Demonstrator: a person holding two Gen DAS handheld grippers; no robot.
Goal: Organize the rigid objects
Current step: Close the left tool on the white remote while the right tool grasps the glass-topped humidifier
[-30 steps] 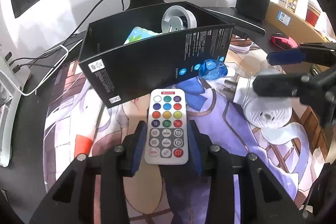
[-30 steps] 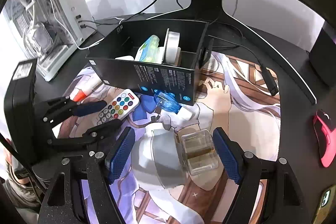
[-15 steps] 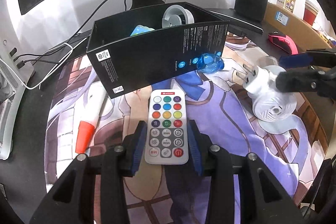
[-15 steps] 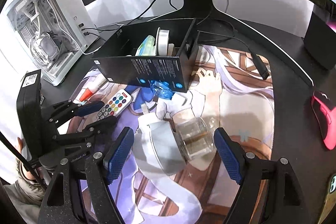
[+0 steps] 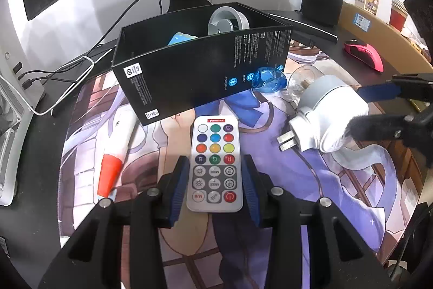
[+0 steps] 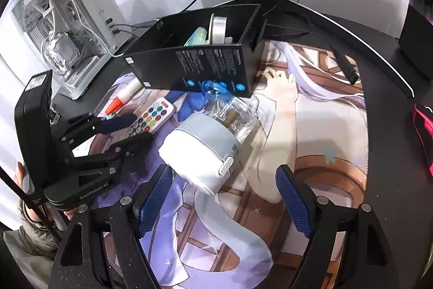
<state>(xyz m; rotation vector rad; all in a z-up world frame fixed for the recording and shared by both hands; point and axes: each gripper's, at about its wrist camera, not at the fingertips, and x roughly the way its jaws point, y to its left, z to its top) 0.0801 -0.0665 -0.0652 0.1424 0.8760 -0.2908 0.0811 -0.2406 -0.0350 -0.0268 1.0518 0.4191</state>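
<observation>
Grippers work over a printed desk mat [image 5: 338, 194]. Left gripper [image 5: 215, 180] clamps a white remote [image 5: 215, 161]. Right gripper [image 6: 224, 197] stands wide apart around a white plug-in device [image 6: 200, 151], near a black box [image 6: 205, 64].

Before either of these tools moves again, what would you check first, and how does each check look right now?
1. Left hand-held gripper clamped on the remote control: ok.
2. Black box open on top with room: ok.
3. Right hand-held gripper around the white plug-in device: left pad touches, right pad apart, not ok.
4. Clear jar pressing against the device: cannot tell.
5. Marker clear of both: ok.
</observation>
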